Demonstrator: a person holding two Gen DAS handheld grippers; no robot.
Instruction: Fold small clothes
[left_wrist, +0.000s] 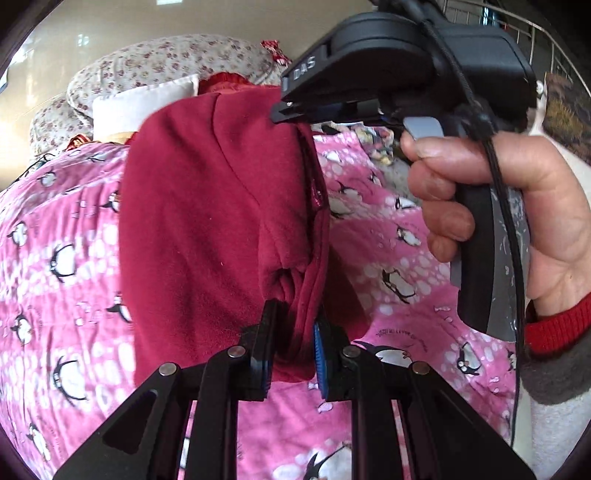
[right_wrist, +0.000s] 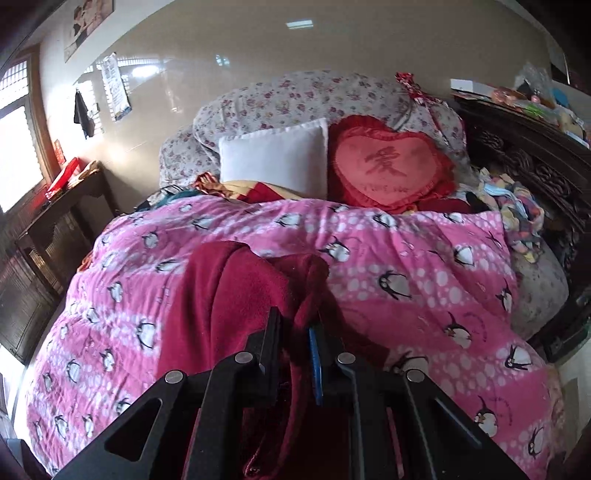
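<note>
Glossy beige wall (right_wrist: 258, 55) backs the bed (right_wrist: 546, 295), which fills both views. On it, largest first:

Quilt (right_wrist: 424, 258), pink with penguins, covers the bed from edge to edge.

Floral bedding (right_wrist: 295, 96) is heaped against the wall behind the pillows.

Garment (left_wrist: 207, 206), dark red fleece, is the task's thing. It hangs between your two grippers just above the quilt, stretched along one gathered edge, its body draping to the left in both views.

Heart cushion (right_wrist: 391, 162), red with a frill, leans on the floral bedding just beside the white pillow (right_wrist: 277, 158).

Clothes pile (right_wrist: 513, 206), mixed colours, lies at the quilt's far right corner, well apart from the garment.

Right hand (left_wrist: 517, 206) wraps the handle of your right gripper (left_wrist: 284, 110), seen from the left wrist view; its jaws are pressed together on the garment's far upper corner.

Left gripper (left_wrist: 291, 343) pinches the near gathered edge of the garment, fabric bunched between its pads.

From the right wrist view, red fabric likewise fills the narrow gap between your right gripper's fingers.
</note>
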